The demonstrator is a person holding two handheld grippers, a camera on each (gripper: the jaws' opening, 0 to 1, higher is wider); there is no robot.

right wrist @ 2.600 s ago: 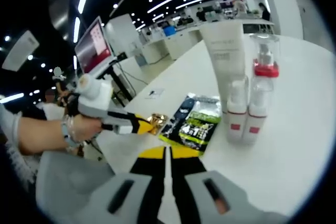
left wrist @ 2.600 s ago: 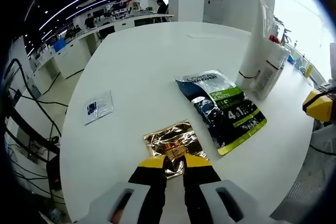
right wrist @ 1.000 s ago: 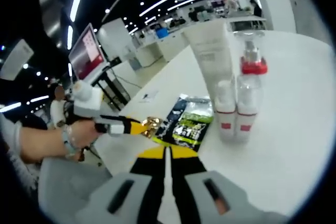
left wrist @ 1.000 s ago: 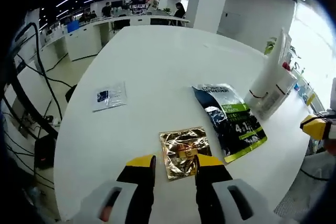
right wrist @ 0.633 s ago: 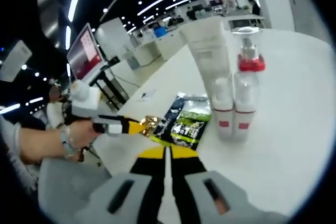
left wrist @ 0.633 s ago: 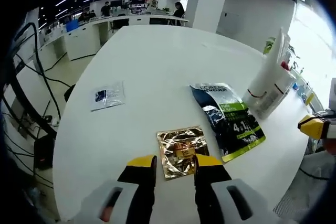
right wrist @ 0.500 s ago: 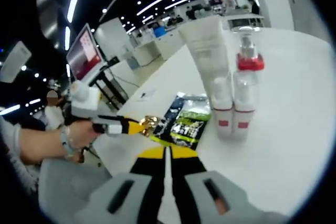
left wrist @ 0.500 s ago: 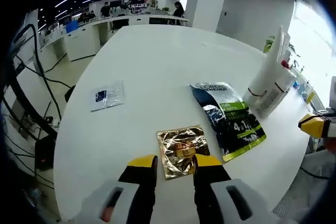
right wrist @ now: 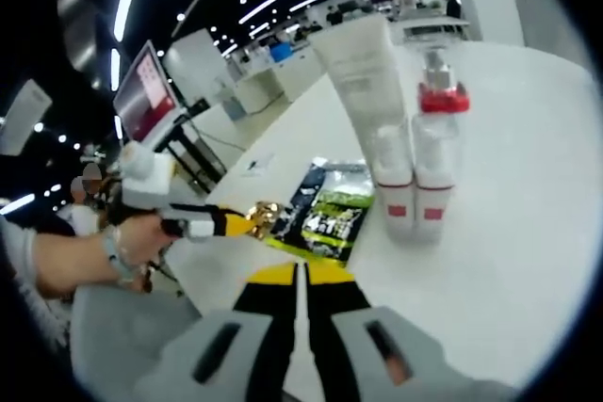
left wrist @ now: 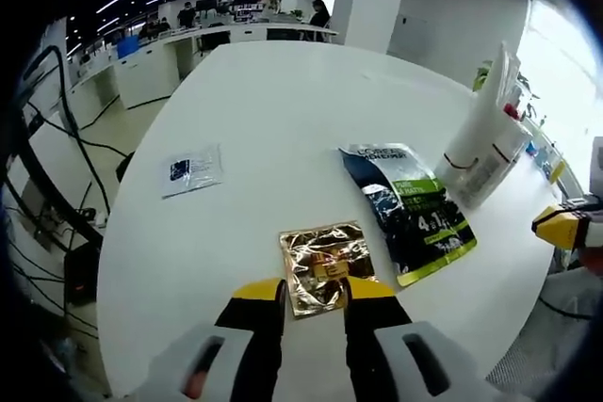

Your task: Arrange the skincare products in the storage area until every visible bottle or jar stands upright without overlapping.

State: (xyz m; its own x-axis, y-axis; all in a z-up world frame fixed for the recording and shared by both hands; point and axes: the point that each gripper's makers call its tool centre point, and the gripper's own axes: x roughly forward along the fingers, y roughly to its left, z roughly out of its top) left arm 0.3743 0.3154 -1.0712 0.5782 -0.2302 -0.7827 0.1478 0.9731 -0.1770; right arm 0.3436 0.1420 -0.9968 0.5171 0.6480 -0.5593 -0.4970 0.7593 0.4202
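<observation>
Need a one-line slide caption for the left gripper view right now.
Left gripper open, jaws straddling the gold foil sachet lying flat beside a dark green-labelled pouch on the white table.

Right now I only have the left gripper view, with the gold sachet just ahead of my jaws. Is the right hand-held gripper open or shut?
Observer: Shut. In the right gripper view, the right hand-held gripper has its jaws pressed together with nothing between them.
Operator: The bottles by the white tube, are they all upright?
Observer: Yes. The right gripper view shows a clear pump bottle with a red collar and a white bottle. Both stand upright, side by side, in front of the tube.
</observation>
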